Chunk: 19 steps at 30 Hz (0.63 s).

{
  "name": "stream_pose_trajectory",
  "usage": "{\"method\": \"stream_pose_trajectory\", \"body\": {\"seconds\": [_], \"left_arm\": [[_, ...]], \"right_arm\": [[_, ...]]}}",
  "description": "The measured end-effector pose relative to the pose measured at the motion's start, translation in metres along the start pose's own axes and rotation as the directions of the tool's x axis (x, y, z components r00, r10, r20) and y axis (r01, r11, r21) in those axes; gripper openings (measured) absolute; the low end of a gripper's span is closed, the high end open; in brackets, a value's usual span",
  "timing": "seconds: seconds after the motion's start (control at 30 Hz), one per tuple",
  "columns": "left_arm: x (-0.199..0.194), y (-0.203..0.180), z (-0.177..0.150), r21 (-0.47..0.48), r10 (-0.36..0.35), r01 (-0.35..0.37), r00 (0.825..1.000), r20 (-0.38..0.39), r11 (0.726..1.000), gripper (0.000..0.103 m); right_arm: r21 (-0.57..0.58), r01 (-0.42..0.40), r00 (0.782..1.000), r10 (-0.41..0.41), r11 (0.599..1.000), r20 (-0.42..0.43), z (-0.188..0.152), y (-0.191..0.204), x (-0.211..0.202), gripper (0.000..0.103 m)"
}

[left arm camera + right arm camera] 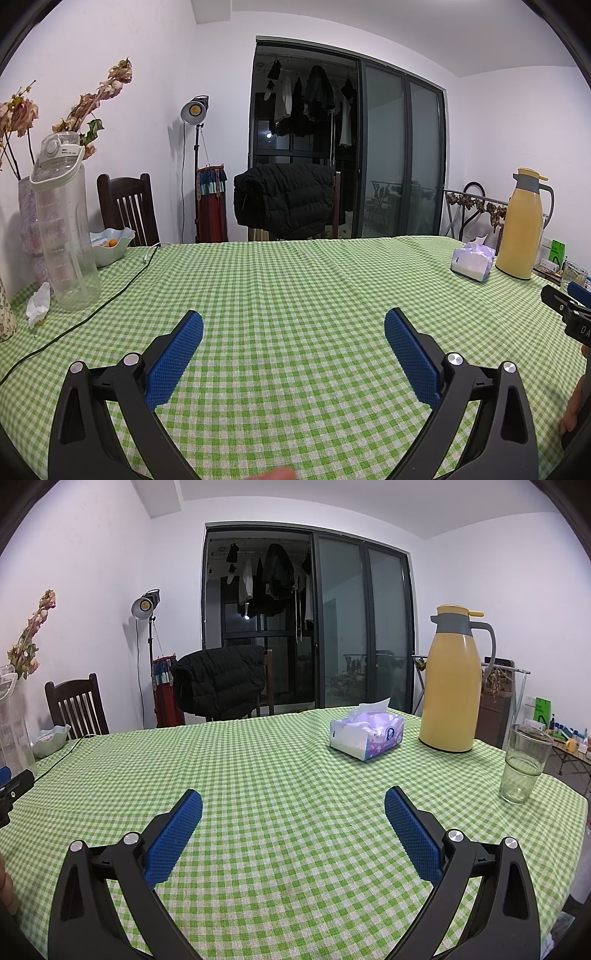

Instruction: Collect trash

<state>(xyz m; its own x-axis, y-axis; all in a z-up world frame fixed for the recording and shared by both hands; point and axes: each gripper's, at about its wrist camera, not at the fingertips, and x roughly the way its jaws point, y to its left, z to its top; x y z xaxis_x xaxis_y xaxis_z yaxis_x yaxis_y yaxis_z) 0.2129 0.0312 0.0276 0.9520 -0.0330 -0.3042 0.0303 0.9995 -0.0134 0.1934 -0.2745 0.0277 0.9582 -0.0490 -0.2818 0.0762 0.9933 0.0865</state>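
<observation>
A crumpled white tissue (38, 304) lies on the green checked tablecloth (295, 280) at the far left, beside a clear water bottle (64, 225). My left gripper (293, 325) is open and empty, low over the middle of the table, well to the right of the tissue. My right gripper (293, 805) is open and empty over the cloth (280, 768). Its tip also shows at the right edge of the left wrist view (569, 310). No trash shows in the right wrist view.
A tissue pack (365, 734), a yellow thermos jug (454, 683) and a drinking glass (524, 762) stand at the right. A vase with dried flowers (27, 206), a light bowl (110, 245) and a dark cable (92, 310) are at the left. Chairs stand behind the table.
</observation>
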Motion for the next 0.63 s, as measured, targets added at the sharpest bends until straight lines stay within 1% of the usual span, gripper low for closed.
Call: {"method": "stream_pose_trajectory", "body": {"seconds": [0.3,0.63], "left_arm": [[-0.0030,0.0000,-0.0026,0.000,-0.005,0.005,1.000,0.002,1.000,0.095],[0.0016,0.0003,-0.0018,-0.004,-0.004,0.004,1.000,-0.029,1.000,0.095]], "right_arm": [[0.009,-0.003,1.000,0.003,1.000,-0.005,-0.0007,-0.0006,0.0006,0.095],[0.020,-0.003,1.000,0.004,1.000,-0.009,-0.0006,-0.0009,0.0023,0.095]]}}
